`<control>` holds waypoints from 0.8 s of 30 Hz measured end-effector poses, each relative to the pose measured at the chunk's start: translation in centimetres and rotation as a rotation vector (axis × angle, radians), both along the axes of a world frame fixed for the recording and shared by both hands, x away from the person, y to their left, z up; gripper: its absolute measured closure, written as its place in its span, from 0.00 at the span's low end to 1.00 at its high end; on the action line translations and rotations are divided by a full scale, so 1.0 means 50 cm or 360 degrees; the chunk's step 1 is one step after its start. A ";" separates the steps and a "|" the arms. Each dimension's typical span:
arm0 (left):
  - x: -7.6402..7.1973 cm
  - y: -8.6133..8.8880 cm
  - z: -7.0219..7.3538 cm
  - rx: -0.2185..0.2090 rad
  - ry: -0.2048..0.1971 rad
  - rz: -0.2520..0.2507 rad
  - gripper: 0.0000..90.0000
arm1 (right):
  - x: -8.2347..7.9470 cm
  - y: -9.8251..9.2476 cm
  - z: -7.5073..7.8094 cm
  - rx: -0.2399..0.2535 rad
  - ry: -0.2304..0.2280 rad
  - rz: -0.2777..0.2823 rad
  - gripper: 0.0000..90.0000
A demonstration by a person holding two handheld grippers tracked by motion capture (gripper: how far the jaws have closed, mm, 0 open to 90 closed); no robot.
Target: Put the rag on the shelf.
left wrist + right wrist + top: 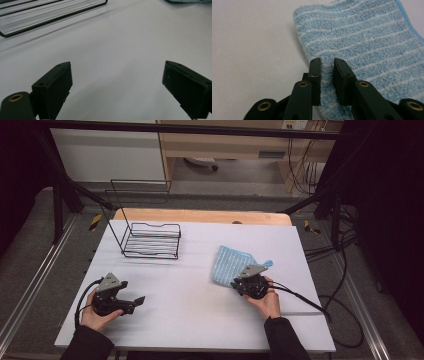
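Black jaws of the right gripper (327, 82) pinch a fluffy striped blue cloth (367, 45).

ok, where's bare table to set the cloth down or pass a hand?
Free: the wide middle of the table between the left gripper and right gripper, and the strip in front of the wire rack. Crowded: the right side, where the blue cloth lies pinched.
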State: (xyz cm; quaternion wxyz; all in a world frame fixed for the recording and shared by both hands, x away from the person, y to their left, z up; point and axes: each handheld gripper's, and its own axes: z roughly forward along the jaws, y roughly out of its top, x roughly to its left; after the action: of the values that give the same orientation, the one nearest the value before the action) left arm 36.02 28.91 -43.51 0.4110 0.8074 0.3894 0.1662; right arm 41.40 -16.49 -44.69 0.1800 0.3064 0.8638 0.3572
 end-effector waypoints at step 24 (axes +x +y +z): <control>0.000 -0.001 0.000 0.0027 -0.0007 0.0024 0.10 | -0.037 0.090 0.053 0.0340 0.0243 0.0009 0.98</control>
State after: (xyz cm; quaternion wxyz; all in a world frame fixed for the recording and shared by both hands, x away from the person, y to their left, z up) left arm 36.02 28.88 -43.53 0.4038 0.8075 0.3931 0.1741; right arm 39.54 -11.97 -42.05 0.0790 0.3478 0.8328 0.4234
